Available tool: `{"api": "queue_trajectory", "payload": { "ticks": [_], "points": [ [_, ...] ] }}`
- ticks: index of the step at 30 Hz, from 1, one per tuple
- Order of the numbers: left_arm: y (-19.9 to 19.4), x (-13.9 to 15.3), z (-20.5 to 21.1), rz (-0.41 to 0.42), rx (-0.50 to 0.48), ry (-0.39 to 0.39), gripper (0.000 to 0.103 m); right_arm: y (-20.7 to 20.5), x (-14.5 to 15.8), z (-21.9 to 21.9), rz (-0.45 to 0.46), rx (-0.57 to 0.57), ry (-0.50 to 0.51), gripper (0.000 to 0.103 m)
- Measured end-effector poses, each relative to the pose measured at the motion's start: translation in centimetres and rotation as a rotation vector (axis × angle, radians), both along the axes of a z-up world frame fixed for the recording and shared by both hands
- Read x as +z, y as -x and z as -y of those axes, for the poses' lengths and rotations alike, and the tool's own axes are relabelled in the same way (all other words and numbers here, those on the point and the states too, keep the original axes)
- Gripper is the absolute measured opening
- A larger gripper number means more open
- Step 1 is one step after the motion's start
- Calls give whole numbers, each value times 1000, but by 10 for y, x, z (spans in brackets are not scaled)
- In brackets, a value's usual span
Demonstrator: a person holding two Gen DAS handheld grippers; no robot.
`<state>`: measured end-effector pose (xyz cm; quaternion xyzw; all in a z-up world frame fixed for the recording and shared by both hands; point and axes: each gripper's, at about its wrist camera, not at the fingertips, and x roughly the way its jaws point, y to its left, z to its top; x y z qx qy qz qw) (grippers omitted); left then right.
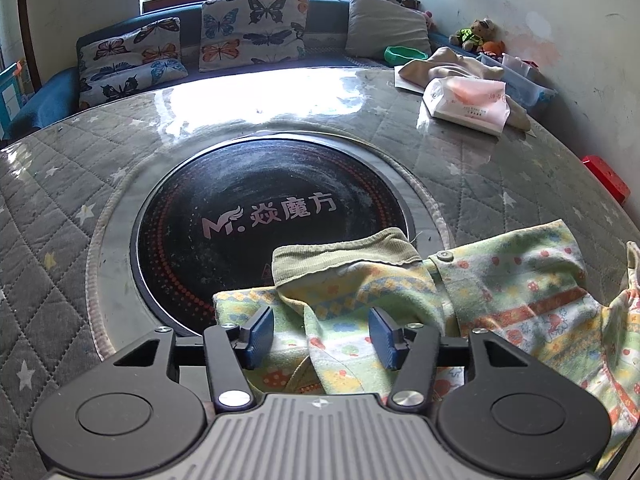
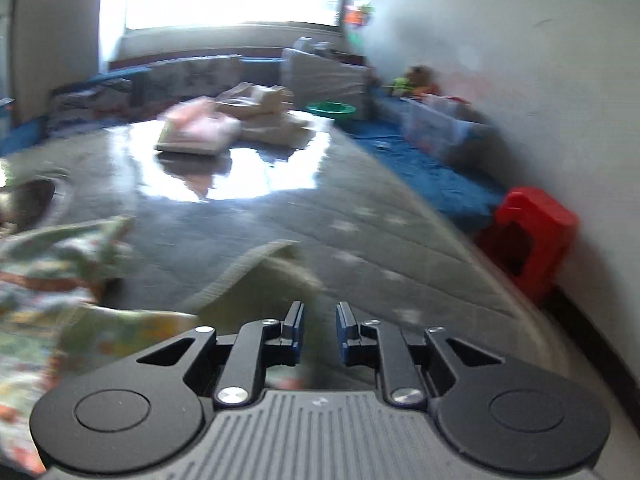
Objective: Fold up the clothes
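Observation:
A small green-and-yellow patterned child's garment (image 1: 500, 300) with ribbed green cuffs lies crumpled on the quilted table cover, partly over the round black hotplate (image 1: 256, 232). My left gripper (image 1: 320, 334) is open, low over the garment, with a folded sleeve lying between its blue pads (image 1: 260, 330). In the blurred right wrist view the garment (image 2: 48, 280) spreads to the left, and a ribbed cuff (image 2: 256, 272) lies just ahead of my right gripper (image 2: 318, 330). Its jaws stand a narrow gap apart with nothing gripped.
A tissue pack (image 1: 468, 100) and beige folded cloth (image 1: 452, 64) lie at the far right of the grey star-quilted table (image 1: 60, 200). Butterfly pillows (image 1: 252, 28) line a blue bench behind. A red stool (image 2: 528, 236) stands by the right wall.

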<state>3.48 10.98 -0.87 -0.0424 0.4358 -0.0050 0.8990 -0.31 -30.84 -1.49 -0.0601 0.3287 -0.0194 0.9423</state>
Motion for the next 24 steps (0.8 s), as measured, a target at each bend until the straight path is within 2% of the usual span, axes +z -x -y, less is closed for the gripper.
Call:
{"api": "queue_trajectory", "payload": {
  "ticks": [3,7,10,13,14,16,18,24],
  "points": [
    [0,0,0,-1,1,-1,57,8,5,3,27,31,-33,20],
    [0,-1,0,-2,3,-1,59,17,10,-18,46,167,-29,40],
    [-1,-1,1,-2,3,-4,59,16,3,-39,35,248,20,40],
    [0,0,2,-1,3,-6,60,9,-7,-49,26,260,77,35],
    [0,0,2,-1,4,-6,60,9,-6,-43,30,235,72,30],
    [1,0,1,-1,3,-4,60,10,-4,-32,38,186,63,12],
    [1,0,1,-1,3,-4,61,11,-1,-20,47,136,54,7],
    [2,-1,2,2,2,-4,63,13,5,14,72,-12,26,6]
  ]
}}
